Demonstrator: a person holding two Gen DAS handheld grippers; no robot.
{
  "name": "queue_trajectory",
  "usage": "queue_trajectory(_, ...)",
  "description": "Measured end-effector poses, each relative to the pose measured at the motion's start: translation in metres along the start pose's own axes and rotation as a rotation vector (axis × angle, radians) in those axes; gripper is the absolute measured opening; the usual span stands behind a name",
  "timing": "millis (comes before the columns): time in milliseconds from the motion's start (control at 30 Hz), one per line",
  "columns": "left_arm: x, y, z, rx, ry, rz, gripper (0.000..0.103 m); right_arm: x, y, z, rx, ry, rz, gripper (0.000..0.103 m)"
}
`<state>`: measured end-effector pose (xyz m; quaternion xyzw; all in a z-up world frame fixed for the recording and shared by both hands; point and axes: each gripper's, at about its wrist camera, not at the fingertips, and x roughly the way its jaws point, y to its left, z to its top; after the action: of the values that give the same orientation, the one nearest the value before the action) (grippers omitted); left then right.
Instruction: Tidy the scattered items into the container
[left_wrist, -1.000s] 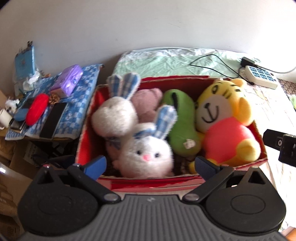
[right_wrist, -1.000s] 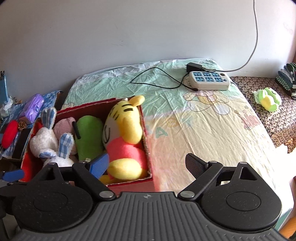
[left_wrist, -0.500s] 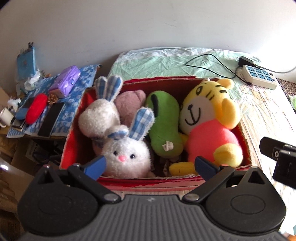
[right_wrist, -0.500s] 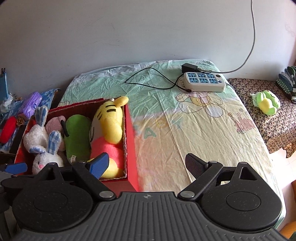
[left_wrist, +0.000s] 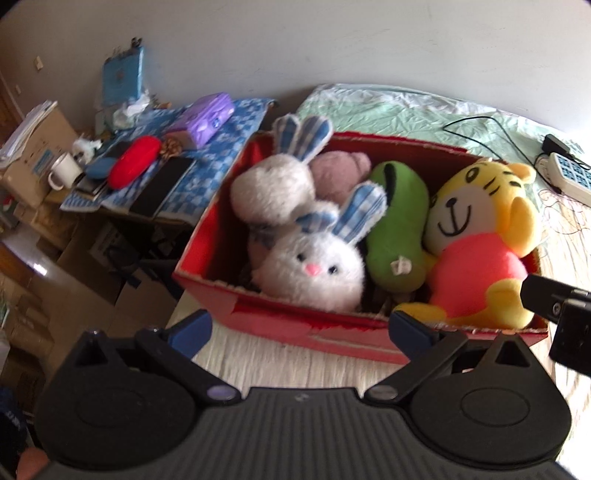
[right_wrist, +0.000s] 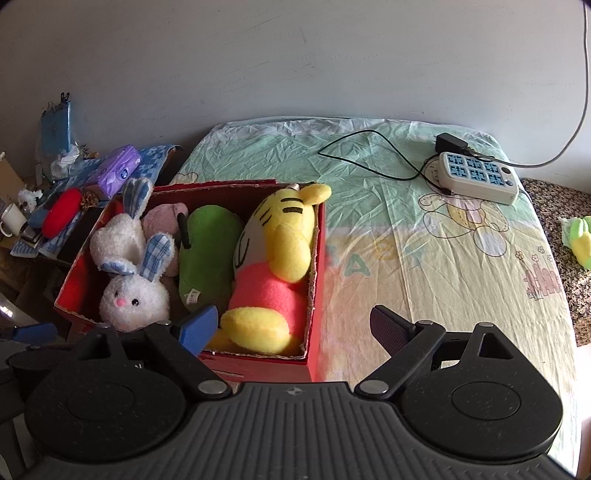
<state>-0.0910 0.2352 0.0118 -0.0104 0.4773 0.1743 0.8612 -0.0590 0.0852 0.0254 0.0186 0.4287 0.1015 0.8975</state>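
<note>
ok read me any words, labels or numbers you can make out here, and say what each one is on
"A": large green letter printed on the bed sheet; the letters beside it are too faded to read.
Tag on the green plush: print too small.
Purple tissue pack: logo blurred.
Power strip: no legible marking.

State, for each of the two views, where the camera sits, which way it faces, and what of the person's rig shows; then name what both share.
Left wrist: on the left hand-held gripper, facing the red box of plush toys from its near side; its open fingers and part of the other gripper show.
Right wrist: on the right hand-held gripper, facing along the bed, box at left; its open fingers show.
Shared: the box, the tiger and the power strip.
</note>
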Motion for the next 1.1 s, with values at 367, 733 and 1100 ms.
queue_trajectory(367,0.008,0.031,-0.002,-0.033,0.031,0.031,0.101,0.010,0.027,-0.003,-0.041,0.016,0.058,0.092)
queue_trajectory(733,0.018,0.049,0.021,0.043,0.006,-0.032,0.101,0.013,0.056,0.005,0.009,0.005,0.024,0.091)
queue_trajectory(1100,0.037,0.064,0.034,0.135,-0.011,-0.097,0.101,0.019,0.075,0.004,0.085,-0.029,-0.081,0.091)
